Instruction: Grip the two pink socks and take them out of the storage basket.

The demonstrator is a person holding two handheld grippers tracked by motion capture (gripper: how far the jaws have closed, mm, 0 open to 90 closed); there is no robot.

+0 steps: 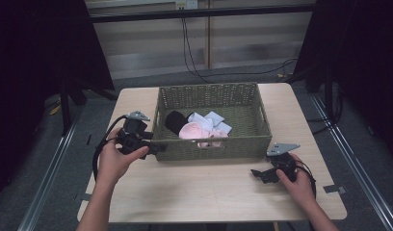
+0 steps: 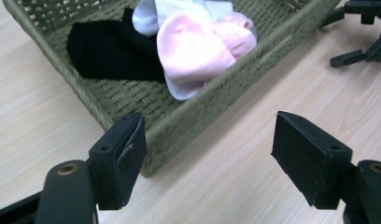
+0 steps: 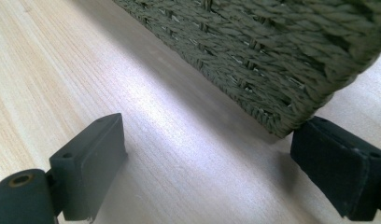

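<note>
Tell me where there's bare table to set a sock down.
The front strip of the table, between the basket and the near edge, lies bare between the left claw and right claw. The basket's right half is bare; its left holds piled socks.

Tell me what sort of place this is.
Probably a recording or test setup rather than a home: a small wooden table ringed by black curtains, metal floor rails, loose cables trailing across grey carpet, and a woven basket of socks staged on it.
</note>
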